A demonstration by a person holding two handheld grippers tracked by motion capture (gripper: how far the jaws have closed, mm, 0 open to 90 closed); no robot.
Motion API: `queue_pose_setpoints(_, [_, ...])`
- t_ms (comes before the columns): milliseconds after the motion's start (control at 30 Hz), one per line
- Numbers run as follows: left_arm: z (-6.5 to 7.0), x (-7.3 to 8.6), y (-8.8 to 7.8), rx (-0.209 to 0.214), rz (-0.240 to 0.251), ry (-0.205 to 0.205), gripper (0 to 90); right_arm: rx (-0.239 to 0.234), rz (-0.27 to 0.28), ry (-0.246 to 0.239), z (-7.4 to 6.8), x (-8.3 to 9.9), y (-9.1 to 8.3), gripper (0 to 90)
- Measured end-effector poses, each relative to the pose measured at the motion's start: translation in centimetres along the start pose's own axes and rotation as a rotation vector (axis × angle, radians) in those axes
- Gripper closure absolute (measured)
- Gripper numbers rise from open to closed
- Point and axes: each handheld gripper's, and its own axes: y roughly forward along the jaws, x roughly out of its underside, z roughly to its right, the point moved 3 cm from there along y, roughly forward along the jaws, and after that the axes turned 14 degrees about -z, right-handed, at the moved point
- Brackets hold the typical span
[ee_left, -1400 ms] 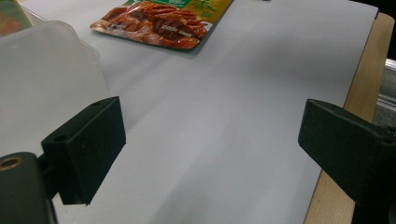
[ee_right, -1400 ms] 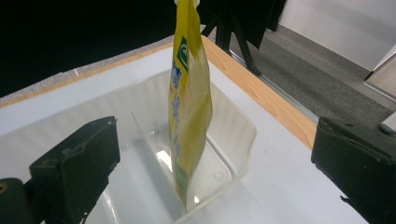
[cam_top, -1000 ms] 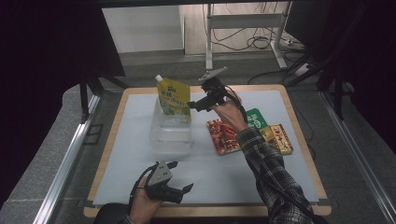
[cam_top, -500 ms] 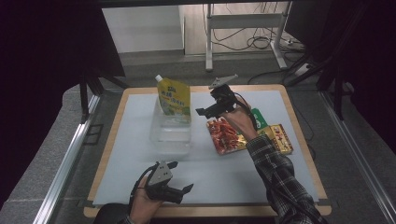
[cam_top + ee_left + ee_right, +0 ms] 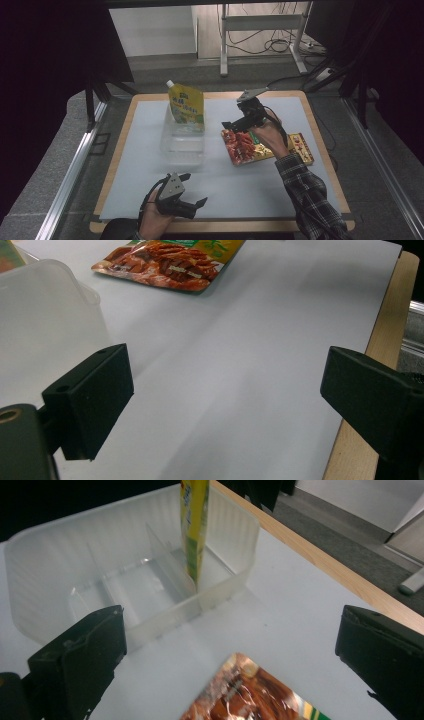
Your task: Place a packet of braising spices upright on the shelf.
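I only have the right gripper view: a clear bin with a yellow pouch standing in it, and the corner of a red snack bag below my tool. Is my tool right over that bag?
Observer: Yes. From the high view the right tool hangs open just above the red snack bag's far end, not touching it.
Operator: Anything else beside that bag?
Observer: A second, yellowish packet lies against its right side, part under your forearm.
Operator: Where is the left tool?
Observer: The left tool sits open near the mat's front edge, well short of the clear bin.
Operator: Is the yellow pouch upright?
Observer: The yellow pouch stands in the bin's far end, spout at top left.
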Motion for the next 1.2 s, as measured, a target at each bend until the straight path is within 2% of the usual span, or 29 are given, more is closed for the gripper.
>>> queue_pose_setpoints(167, [0.0,0.0,0.1,-0.001,-0.001,-0.002,6.3,0.000,0.003,0.026,0.5,1.5,-0.6,0.0])
queue_pose_setpoints(567, [0.1,0.1,0.1,-0.005,-0.009,0.003,6.2,0.017,-0.038,0.086,1.8,5.0,-1.7,0.2])
queue_pose_setpoints(633, [0.0,0.1,0.1,-0.006,-0.007,0.002,6.1,0.035,-0.054,0.083,1.9,5.4,-1.9,0.2])
queue_pose_setpoints(833, [-0.2,0.2,-0.1,-0.010,-0.004,-0.005,6.2,0.045,-0.033,0.106,2.2,6.2,-2.7,0.2])
queue_pose_setpoints(933, [-0.3,0.2,-0.1,-0.010,0.002,-0.010,6.2,0.039,-0.023,0.128,2.4,6.5,-3.0,0.4])
queue_pose_setpoints(1200, [-0.2,0.2,-0.2,-0.015,-0.001,-0.003,6.2,0.074,-0.047,0.178,3.7,8.2,-2.9,0.6])
